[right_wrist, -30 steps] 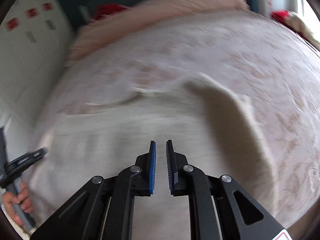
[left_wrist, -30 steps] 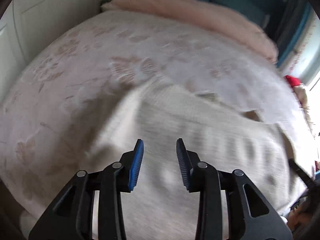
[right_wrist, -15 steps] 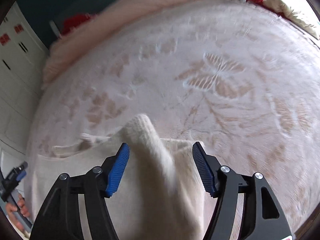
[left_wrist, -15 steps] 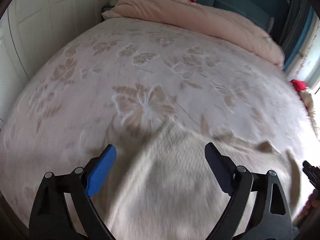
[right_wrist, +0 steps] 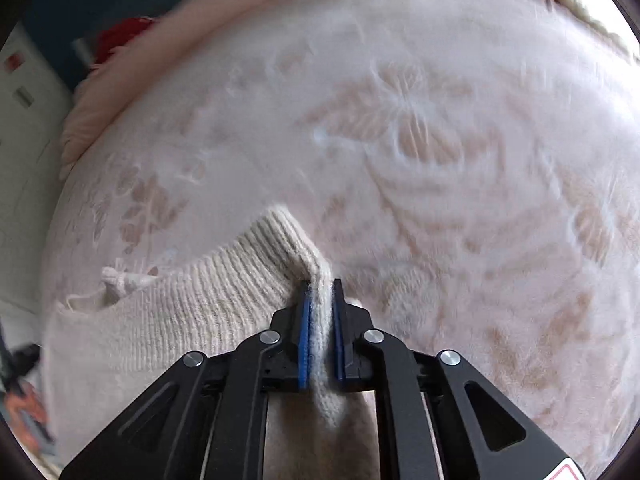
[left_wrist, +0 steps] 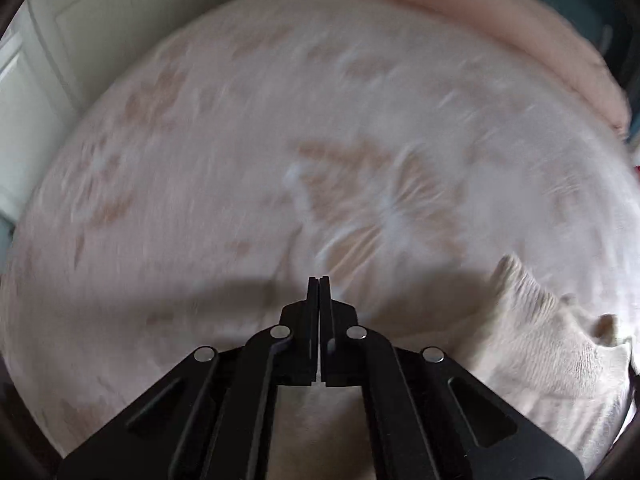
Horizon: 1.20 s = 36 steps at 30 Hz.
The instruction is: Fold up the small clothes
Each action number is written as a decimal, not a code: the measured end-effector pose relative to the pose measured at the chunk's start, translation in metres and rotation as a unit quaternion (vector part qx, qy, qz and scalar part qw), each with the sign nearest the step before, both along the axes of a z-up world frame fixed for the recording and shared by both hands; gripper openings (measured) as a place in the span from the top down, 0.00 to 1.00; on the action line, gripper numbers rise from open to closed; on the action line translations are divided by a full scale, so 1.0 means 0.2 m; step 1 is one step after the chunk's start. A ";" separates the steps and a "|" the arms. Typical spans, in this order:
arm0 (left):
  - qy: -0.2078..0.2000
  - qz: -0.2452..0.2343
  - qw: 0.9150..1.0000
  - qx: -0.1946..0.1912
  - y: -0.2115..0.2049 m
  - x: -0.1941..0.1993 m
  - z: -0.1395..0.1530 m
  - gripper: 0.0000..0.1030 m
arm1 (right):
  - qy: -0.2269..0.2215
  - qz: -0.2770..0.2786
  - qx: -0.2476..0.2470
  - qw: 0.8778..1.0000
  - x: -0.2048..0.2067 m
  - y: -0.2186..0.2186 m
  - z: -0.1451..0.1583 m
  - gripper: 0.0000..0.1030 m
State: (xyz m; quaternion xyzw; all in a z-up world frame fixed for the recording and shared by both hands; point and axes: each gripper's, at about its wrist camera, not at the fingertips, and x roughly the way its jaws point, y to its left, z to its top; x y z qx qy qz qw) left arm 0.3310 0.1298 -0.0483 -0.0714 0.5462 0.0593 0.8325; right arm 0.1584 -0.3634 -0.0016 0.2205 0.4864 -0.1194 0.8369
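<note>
**Right tongs pinch the ribbed hem of a cream knit; left tongs pressed together**

The right tongs (right_wrist: pixel 320 308) are closed down to a narrow slit on a fold of the cream sweater (right_wrist: pixel 168 320), with a strip of knit standing up between the blue ridged pads (right_wrist: pixel 305 344) and running back between the black arms. The gripped part is the ribbed band: chunky vertical ribs, soft and fuzzy, rising to a blunt peak just ahead of the tips. To the left of the grip the sweater spreads flat over the bed, its weave turning finer and smoother away from the ribbing, with a crumpled edge and a loose thread at its far left corner.

The left tongs (left_wrist: pixel 319 280) are shut tight, the two black fingers meeting in a thin seam, with nothing visible between them. In the left wrist view the sweater (left_wrist: pixel 536 340) lies to the right of the tips, a pointed ribbed corner lifted off the cover and the body sloping down toward the lower right edge.

Beneath everything is the bedspread (right_wrist: pixel 460 168), pale pink with a woven tan butterfly-and-leaf pattern, slightly puckered and motion-blurred. A plush peach blanket (left_wrist: pixel 480 20) lies bunched along the far edge of the bed, and white panelled doors (left_wrist: pixel 60 60) stand at the left.
</note>
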 end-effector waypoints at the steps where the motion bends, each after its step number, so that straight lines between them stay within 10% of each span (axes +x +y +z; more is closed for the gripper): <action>1: -0.013 -0.003 1.000 -0.023 0.00 -0.04 0.03 1.00 | -0.003 0.005 0.004 1.000 0.00 0.01 0.02 0.85; 4: -0.062 -0.059 0.993 -0.076 -0.10 -0.14 0.18 0.91 | 0.004 0.019 -0.011 1.000 0.02 0.03 0.04 0.82; 7: -0.044 -0.100 0.989 -0.101 -0.22 -0.12 0.20 0.22 | 0.008 0.009 0.013 1.000 0.05 0.04 0.00 0.71; 9: -0.039 -0.103 0.990 -0.088 -0.29 -0.11 0.17 0.23 | 0.001 0.001 0.022 1.000 0.05 0.04 0.00 0.71; 12: 0.005 -0.116 0.990 -0.077 -0.34 -0.04 0.04 0.78 | -0.005 0.011 0.024 1.000 0.04 0.07 0.02 0.92; 15: -0.017 -0.076 0.990 -0.114 -0.27 -0.09 0.09 0.93 | -0.060 0.031 0.010 0.998 -0.01 0.13 0.18 0.92; 20: -0.087 -0.040 0.989 -0.111 -0.10 -0.16 0.31 0.93 | -0.081 0.017 -0.001 0.997 0.02 0.14 0.23 0.92; 23: -0.043 -0.037 0.995 -0.084 -0.09 -0.06 0.15 0.93 | 0.021 0.014 0.009 1.000 0.13 0.10 -0.10 0.92; 26: 0.007 -0.053 0.998 -0.037 -0.15 0.00 -0.06 0.90 | -0.013 -0.008 0.031 0.999 0.09 0.07 0.00 0.84; 28: -0.029 -0.070 0.997 0.006 -0.20 -0.02 -0.03 0.86 | -0.040 -0.009 0.025 0.999 0.02 0.07 0.13 0.81; 36: -0.085 -0.098 0.989 -0.067 -0.16 -0.55 0.32 0.74 | -0.073 0.085 0.021 0.994 -0.59 0.47 0.32 0.81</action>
